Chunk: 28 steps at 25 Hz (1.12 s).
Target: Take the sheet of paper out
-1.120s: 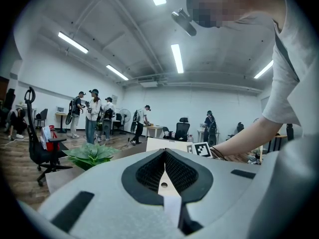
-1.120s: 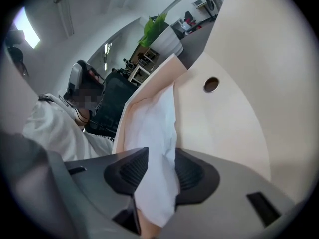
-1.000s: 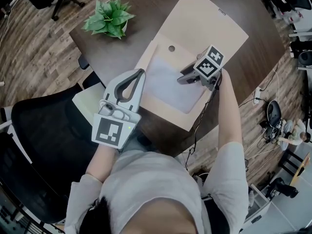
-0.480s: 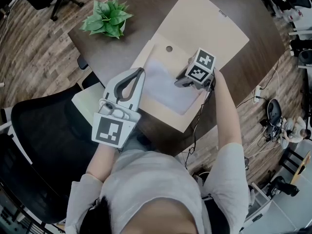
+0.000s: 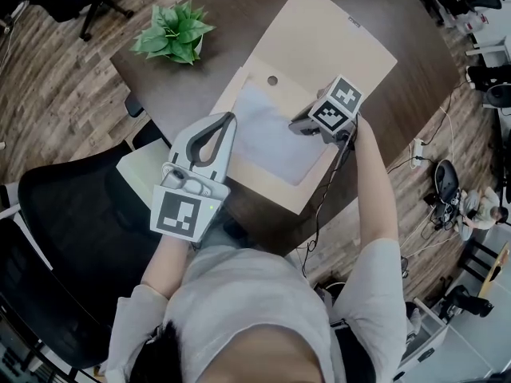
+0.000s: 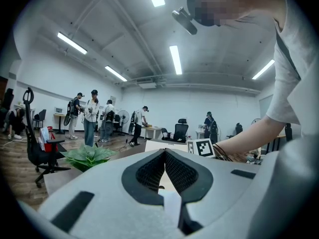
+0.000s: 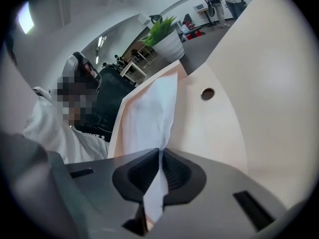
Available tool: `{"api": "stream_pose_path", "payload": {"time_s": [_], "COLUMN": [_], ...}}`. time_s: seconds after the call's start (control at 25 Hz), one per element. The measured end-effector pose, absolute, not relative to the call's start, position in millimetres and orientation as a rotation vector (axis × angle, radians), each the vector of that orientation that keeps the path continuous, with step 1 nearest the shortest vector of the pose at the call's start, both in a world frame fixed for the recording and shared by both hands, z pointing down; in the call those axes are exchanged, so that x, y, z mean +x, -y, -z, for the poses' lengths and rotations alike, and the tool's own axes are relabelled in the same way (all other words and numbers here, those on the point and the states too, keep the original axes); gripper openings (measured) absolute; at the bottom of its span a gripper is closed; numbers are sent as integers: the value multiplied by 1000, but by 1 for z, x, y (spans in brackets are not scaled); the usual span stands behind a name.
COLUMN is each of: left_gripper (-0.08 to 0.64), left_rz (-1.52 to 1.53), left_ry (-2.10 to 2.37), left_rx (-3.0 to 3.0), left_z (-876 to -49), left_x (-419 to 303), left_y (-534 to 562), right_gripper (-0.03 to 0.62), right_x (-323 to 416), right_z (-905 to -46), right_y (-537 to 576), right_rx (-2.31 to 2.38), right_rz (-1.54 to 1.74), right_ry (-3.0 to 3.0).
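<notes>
Closed since a second ago, the right gripper (image 7: 160,151) now pinches the white sheet of paper (image 7: 149,118). The sheet lies in the open tan folder (image 5: 335,46) on the table (image 5: 415,70), and that gripper hides its right edge in the head view. The left gripper (image 6: 164,152) has its jaws pressed together at the folder's left edge; whether they nip it is hard to make out.

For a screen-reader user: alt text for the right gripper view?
The right gripper is shut on the edge of a white sheet of paper over an open tan folder; a potted plant stands behind.
</notes>
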State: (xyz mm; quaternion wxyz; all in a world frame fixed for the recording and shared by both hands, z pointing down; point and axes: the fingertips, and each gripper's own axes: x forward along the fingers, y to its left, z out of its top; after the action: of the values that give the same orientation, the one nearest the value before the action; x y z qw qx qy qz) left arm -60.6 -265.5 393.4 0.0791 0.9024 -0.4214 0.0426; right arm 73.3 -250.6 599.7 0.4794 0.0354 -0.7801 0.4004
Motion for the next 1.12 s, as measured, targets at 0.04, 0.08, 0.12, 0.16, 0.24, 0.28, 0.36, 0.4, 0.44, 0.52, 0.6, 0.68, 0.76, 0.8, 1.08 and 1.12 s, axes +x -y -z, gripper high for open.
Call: {"api": "stream_pose_path", "payload": {"time_s": [0.04, 0.08, 0.12, 0.16, 0.24, 0.28, 0.36, 0.4, 0.44, 0.52, 0.6, 0.68, 0.76, 0.8, 1.08, 1.12], "left_gripper": [9, 9, 9, 9, 9, 9, 9, 8, 9, 9, 9, 9, 9, 9, 9, 9], "left_rz": [-125, -121, -116, -110, -99, -94, -90, -90, -89, -87, -88, -89, -89, -90, -93, -93], "left_ry": [1257, 1252, 1247, 1242, 1231, 1225, 1214, 1209, 1206, 1203, 1202, 1203, 1204, 1205, 1222, 1224], "left_rx": [2705, 2711, 2717, 2723, 2736, 2742, 2747, 2750, 2754, 2762, 2770, 2777, 2783, 2784, 2791, 2791], "left_z": [-392, -391, -390, -388, -385, -383, -382, -381, -380, -378, -375, -373, -371, -370, -361, -360], "left_x": [-60, -59, -58, -57, -53, -51, -48, -47, -46, -44, -41, -39, -37, -35, -30, -30], "left_y": [264, 263, 261, 260, 256, 255, 251, 249, 247, 244, 241, 238, 234, 232, 219, 218], "right_gripper": [26, 26, 26, 26, 26, 25, 26, 26, 26, 25, 25, 25, 25, 25, 24, 23], "right_x": [76, 80, 84, 88, 97, 102, 111, 116, 120, 129, 136, 140, 145, 147, 170, 173], "right_z": [-597, -595, -594, -593, -591, -590, -588, -587, -585, -580, -574, -569, -565, -563, -540, -536], "right_y": [254, 257, 260, 263, 267, 269, 275, 279, 284, 292, 297, 301, 304, 305, 326, 329], "right_rx": [122, 161, 202, 244, 326, 369, 472, 530, 588, 687, 755, 800, 837, 856, 1017, 1037], "right_rz": [-976, -976, -977, -978, -976, -973, -965, -963, -960, -943, -914, -884, -851, -832, -721, -718], "right_ry": [1901, 1897, 1893, 1889, 1887, 1889, 1897, 1901, 1907, 1920, 1934, 1943, 1946, 1947, 1941, 1945]}}
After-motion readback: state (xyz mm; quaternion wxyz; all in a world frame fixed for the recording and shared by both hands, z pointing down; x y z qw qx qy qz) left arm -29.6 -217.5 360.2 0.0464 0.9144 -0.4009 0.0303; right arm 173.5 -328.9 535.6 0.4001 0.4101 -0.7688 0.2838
